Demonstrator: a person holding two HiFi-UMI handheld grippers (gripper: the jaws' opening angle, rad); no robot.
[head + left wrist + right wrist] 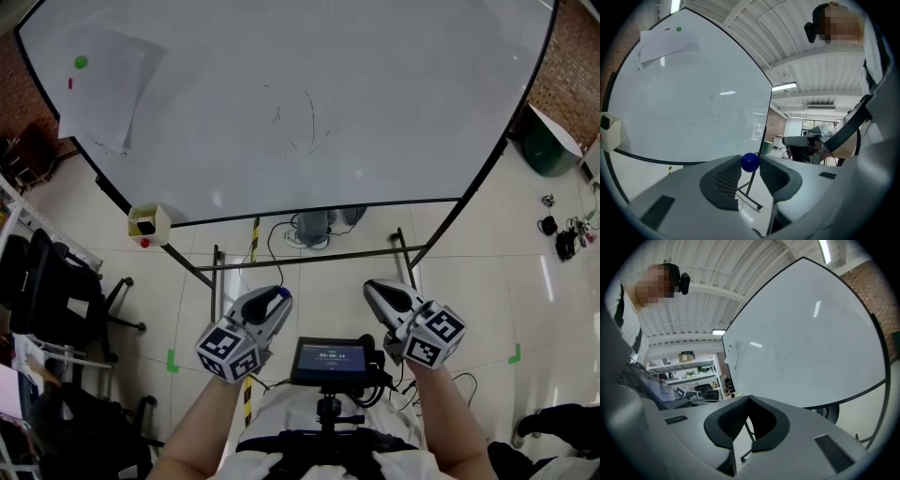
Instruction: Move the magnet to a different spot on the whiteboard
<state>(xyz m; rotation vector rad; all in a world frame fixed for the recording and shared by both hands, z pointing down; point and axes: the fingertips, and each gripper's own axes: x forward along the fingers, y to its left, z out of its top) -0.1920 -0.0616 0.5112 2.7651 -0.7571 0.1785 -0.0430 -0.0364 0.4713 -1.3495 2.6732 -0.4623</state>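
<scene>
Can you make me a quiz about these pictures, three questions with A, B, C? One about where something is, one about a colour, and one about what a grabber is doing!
1. Where on the whiteboard is the green magnet, seen from the head view?
A. top left
B. bottom right
C. middle

2. What colour is the ball between the left gripper's jaws?
A. red
B. blue
C. yellow

3. How are the right gripper's jaws?
A. wide apart
B. closed on a pen
C. closed together, nothing between them

Answers:
1 A, it sits near the board's top left corner.
2 B, the ball is dark blue.
3 C, the jaw tips meet with nothing between.
</scene>
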